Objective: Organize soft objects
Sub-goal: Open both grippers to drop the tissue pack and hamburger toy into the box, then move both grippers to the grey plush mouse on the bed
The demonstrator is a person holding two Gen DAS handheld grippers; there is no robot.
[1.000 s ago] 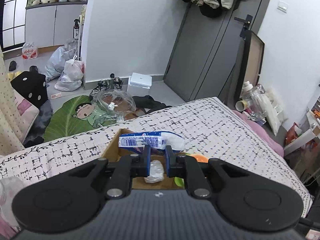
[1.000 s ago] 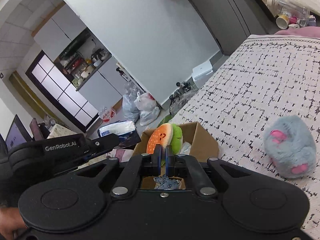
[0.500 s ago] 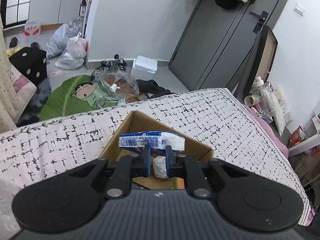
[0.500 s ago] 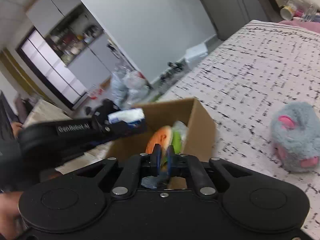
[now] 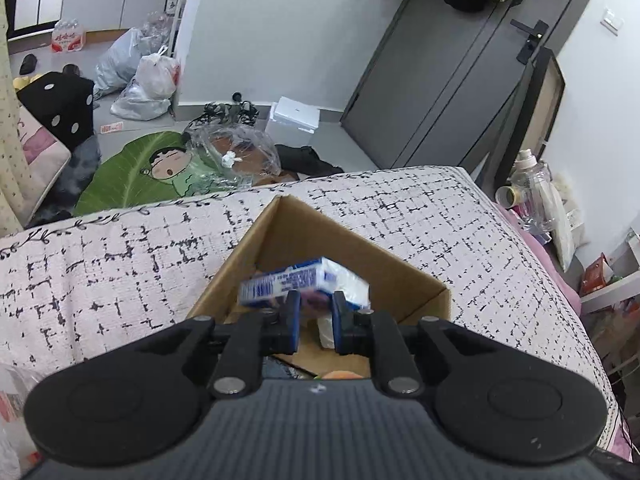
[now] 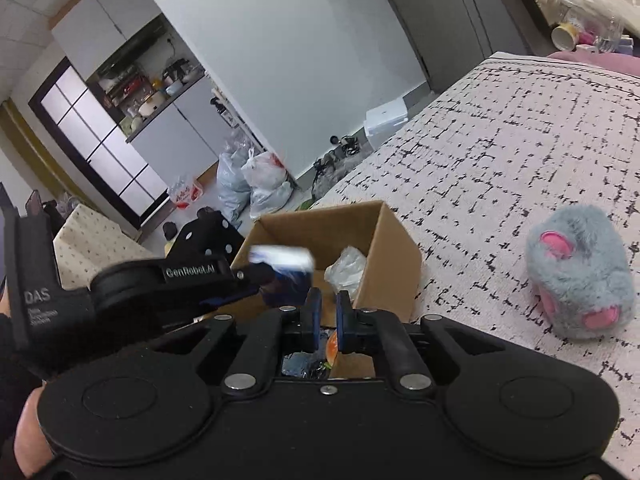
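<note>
Clenched on the blue-and-white tissue pack (image 5: 304,284), the left gripper (image 5: 314,312) held it by its near edge over the open mouth of the cardboard box (image 5: 404,280), which sat on the patterned bedspread (image 5: 120,256). From the right wrist view the same pack (image 6: 280,258) hung blurred just above the box's (image 6: 396,264) left rim, with the left gripper (image 6: 256,276) reaching in from that side. The right gripper's (image 6: 325,310) fingers were nearly together with nothing between them, poised at the near edge of the box. To do this step well, I judged the pack should be carried a little further toward the middle of the opening and lowered until it nearly rested on the contents before the grip was loosened, since a release so near the rim could tip it out onto the bed. Inside the box lay a crumpled clear plastic bag (image 6: 346,266) against the far wall, and a sliver of an orange-and-green soft toy (image 6: 331,350) showed at the near side; what else lay beneath could not be made out. A grey plush toy (image 6: 580,276) with pink paws lay on the bedspread well apart from the box, not yet put away.
</note>
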